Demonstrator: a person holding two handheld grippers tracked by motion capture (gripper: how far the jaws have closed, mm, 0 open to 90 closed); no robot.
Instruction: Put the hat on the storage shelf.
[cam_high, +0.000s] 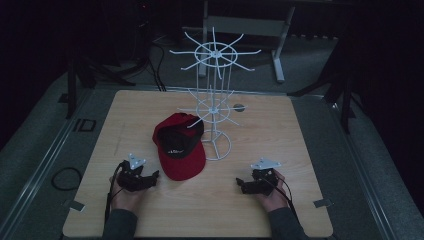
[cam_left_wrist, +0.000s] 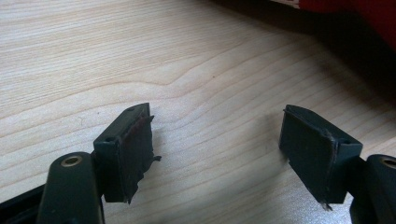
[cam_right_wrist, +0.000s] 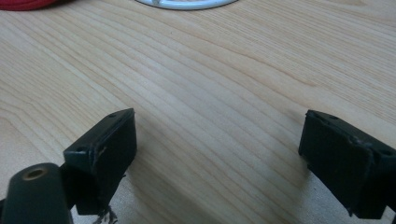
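Wooden table (cam_high: 280, 200), light grain, sits centre frame in the high view; dark floor all round its edges. Red cap (cam_high: 179, 146) lies just left of centre, brim toward the lower edge of the frame, its crown touching or overlapping the lower arms of the white wire rack (cam_high: 215, 107). Rack stands upright at centre, its ring base just right of the cap.

Left gripper (cam_high: 150, 176) rests lower left, near the table's front edge, tips pointing toward the cap's brim, close beside it but apart. Jaws stand wide, bare wood between them; cap's red (cam_left_wrist: 373, 14) in the upper right corner of the left gripper view.

Right gripper (cam_high: 241, 185) lower right, jaws spread wide over bare wood, nothing between. Rack base (cam_right_wrist: 187, 3) at the top edge of the right gripper view.

Open tabletop between the two grippers and along the right side.
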